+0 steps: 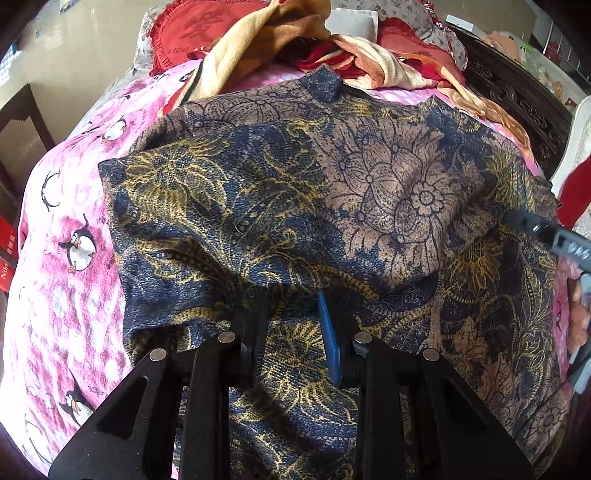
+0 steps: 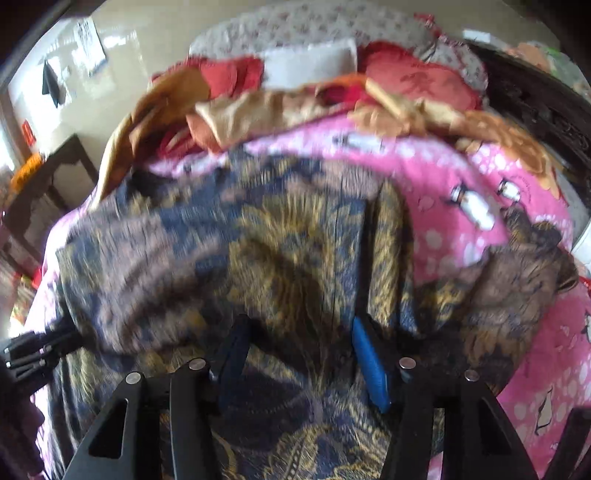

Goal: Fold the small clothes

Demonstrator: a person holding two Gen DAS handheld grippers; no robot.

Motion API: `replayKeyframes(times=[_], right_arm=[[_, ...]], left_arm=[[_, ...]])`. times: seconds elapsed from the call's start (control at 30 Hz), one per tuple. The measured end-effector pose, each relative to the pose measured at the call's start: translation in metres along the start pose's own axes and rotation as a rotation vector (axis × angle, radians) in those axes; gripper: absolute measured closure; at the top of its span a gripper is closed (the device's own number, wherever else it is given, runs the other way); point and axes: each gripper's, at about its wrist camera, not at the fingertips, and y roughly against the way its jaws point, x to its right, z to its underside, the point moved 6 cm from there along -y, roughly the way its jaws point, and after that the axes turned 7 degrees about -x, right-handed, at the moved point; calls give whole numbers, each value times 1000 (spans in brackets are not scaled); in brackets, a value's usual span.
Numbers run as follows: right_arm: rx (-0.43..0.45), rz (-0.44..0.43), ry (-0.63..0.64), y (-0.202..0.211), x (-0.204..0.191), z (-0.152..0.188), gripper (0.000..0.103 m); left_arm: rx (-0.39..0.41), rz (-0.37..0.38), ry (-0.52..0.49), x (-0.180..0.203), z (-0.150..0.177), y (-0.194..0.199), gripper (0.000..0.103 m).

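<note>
Patterned garment point(image 1: 332, 206): matt woven cloth; pink blanket point(image 1: 66, 221): soft fleece.

The garment point(image 1: 295, 206) lies spread on the bedsheet point(image 1: 62, 236), filling the bed's middle. At twelve o'clock behind it sits a heap of blankets point(image 1: 280, 40) and cushions point(image 1: 188, 33). The headboard point(image 1: 517, 99) stands at two o'clock.

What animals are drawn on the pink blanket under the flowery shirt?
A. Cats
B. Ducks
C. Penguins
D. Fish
C: the pink blanket under the flowery shirt is printed with black-and-white penguins with orange beaks.
</note>
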Motion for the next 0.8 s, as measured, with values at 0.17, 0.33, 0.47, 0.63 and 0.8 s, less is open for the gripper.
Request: replayKeyframes(times=[0.17, 0.33, 0.47, 0.63, 0.8], right_arm=[[111, -53, -131, 49, 36, -12, 49], [163, 126, -301, 87, 119, -20, 42], [121, 233, -431, 88, 181, -14, 42], [100, 164, -500, 74, 209, -11, 42], [65, 180, -475, 53, 216, -16, 55]], left_arm=[[-6, 23, 11, -4, 2, -8, 71], [2, 52, 29, -2, 4, -11, 54], [12, 34, 1, 5, 7, -13, 41], [34, -20, -71, 16, 10, -17, 31], [36, -24, -81, 18, 10, -19, 28]])
